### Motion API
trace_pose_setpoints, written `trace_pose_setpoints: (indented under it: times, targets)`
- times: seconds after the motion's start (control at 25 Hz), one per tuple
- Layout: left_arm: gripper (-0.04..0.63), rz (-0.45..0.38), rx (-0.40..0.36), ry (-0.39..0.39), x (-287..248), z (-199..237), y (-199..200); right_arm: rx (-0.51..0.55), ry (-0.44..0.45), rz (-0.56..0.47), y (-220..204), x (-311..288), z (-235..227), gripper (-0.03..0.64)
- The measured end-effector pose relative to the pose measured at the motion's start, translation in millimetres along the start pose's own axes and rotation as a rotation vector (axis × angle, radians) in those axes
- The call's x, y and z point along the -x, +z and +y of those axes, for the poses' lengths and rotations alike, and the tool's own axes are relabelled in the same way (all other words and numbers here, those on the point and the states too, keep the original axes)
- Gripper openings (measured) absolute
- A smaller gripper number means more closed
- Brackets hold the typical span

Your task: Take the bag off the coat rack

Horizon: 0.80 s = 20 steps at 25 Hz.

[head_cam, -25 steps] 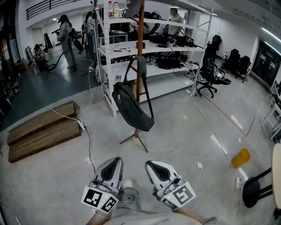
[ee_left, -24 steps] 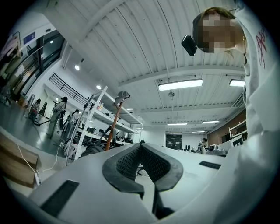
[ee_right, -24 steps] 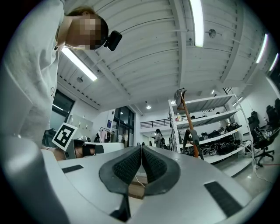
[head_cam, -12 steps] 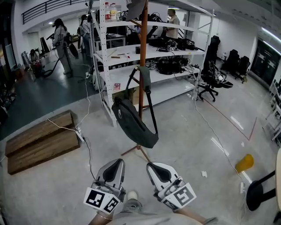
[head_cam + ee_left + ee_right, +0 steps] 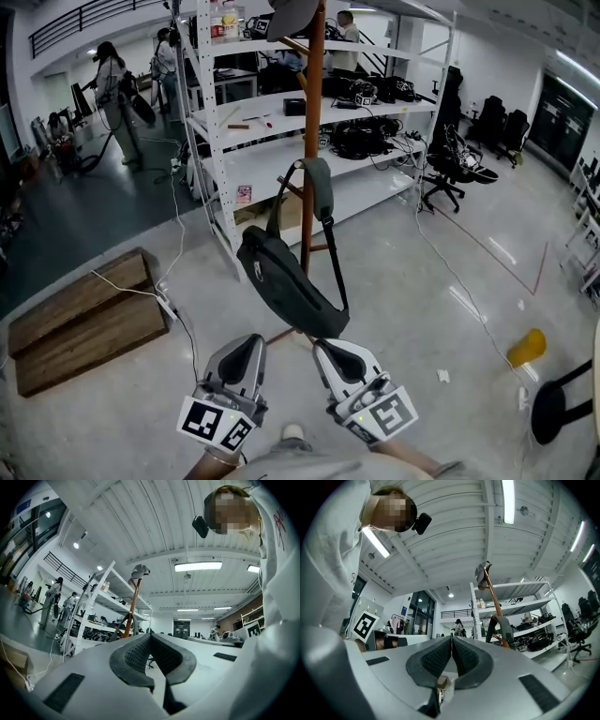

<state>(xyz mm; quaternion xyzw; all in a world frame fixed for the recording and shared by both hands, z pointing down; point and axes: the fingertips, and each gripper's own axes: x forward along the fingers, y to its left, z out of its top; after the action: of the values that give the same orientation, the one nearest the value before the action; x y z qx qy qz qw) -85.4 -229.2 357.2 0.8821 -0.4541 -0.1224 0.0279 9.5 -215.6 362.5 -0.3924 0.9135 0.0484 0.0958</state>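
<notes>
Operator: Location of the bag (image 5: 281, 286)?

Technician: Suspended from the coat rack (image 5: 312, 112), directly ahead of both tools. Its strap (image 5: 317, 187) loops over the pole at a short peg (image 5: 291, 190). The body of the bag hangs slantwise below, clear of the floor (image 5: 422, 281).

Operator: Tool status?

Technician: Left tool (image 5: 249, 339): jaws together, nothing between them. Right tool (image 5: 321, 347): jaws together, likewise empty. Both sit low, near the bag's bottom end, with no contact visible.

Operator: Handling properties?

Technician: Judged soft and light. The body is dark woven fabric, elongated and rounded, and it sags under its own weight. It should fold and swing when moved. Contents cannot be determined. Nothing suggests a fragile or slippery surface.

Operator: Recommended grip point?

Technician: The strap, at the broad grey-green padded section near the top of the loop. It is flat and looks thick enough for the textured pads (image 5: 433, 660) to bite. Lifting there should free the loop. A grip on the body alone would probably leave the strap hooked. The pole is slim, round, orange-brown wood, and a sideways pull may tip it, so lift upward first
</notes>
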Motion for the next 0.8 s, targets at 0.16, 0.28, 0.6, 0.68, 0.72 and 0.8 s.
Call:
trace_pose_setpoints:
  times: [0.16, 0.28, 0.6, 0.68, 0.72, 0.8]
  targets:
    - [0.018, 0.01, 0.004, -0.03, -20.6, 15.3, -2.7, -0.004, -0.041, 0.026, -12.4, -18.8, -16.3, 0.02]
    - [0.018, 0.015, 0.012, -0.04, -33.0, 26.1, -5.8, -0.022, -0.067, 0.04, -18.7, -30.8, -24.1, 0.02]
    - [0.018, 0.004, 0.024, -0.036, -53.9, 37.4, -6.8, -0.022, -0.066, 0.048, -20.2, -49.2, -41.3, 0.02]
    - [0.018, 0.003, 0.029, -0.025, -56.9, 41.8, -9.4, -0.024, -0.047, 0.047, -22.2, -53.4, -43.5, 0.02]
    - [0.018, 0.003, 0.031, -0.021, -58.2, 42.9, -10.1, -0.025, -0.037, 0.049, -22.0, -55.4, -44.3, 0.02]
    - [0.018, -0.001, 0.032, -0.012, -60.8, 43.7, -8.8, -0.01, -0.04, 0.061, -21.3, -59.0, -50.1, 0.02]
